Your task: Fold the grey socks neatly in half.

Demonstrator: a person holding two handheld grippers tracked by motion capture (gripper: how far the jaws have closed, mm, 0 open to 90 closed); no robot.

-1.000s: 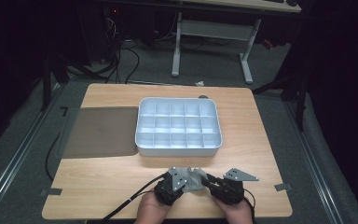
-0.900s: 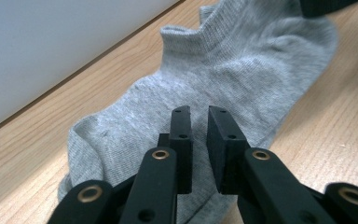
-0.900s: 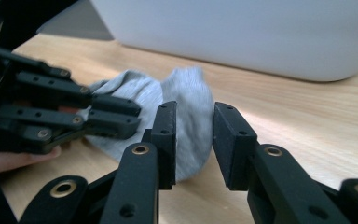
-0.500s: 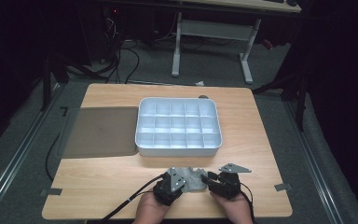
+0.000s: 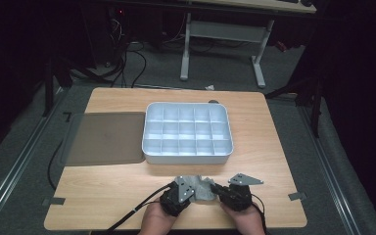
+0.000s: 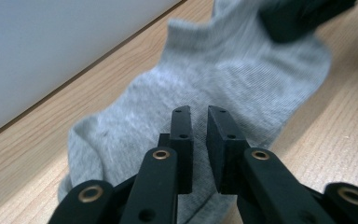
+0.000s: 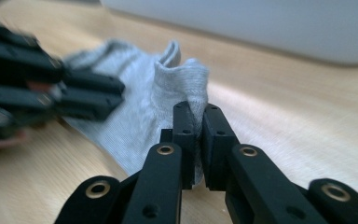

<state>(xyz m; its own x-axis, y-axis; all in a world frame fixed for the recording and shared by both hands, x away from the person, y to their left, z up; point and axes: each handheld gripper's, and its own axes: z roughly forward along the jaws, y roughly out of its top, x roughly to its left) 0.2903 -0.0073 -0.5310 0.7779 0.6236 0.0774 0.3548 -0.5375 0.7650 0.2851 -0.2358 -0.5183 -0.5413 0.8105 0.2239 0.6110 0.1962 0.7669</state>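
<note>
**A:** Where is the sock?

**B:** The grey sock (image 5: pixel 201 188) lies on the wooden table (image 5: pixel 117 188), near your edge. It is just in front of the white tray (image 5: pixel 188 157) with all the little boxes, but not touching it.

**A:** What is your right gripper doing?

**B:** Your right gripper (image 7: pixel 196 116) has just been closing. Now its jaws pinch a fold of the sock (image 7: pixel 182 79), and the fold sticks up between them.

**A:** And your left gripper?

**B:** Your left gripper (image 6: pixel 199 122) sits over the middle of the sock (image 6: pixel 205 79). Its jaws are nearly together, with a thin gap. I cannot tell if they pinch the cloth or just rest on it.

**A:** Are the two grippers close?

**B:** Yes. From above, your left gripper (image 5: pixel 178 196) and right gripper (image 5: pixel 225 192) are on either side of the sock. A dark mat (image 5: pixel 103 138) lies left of the tray.
</note>
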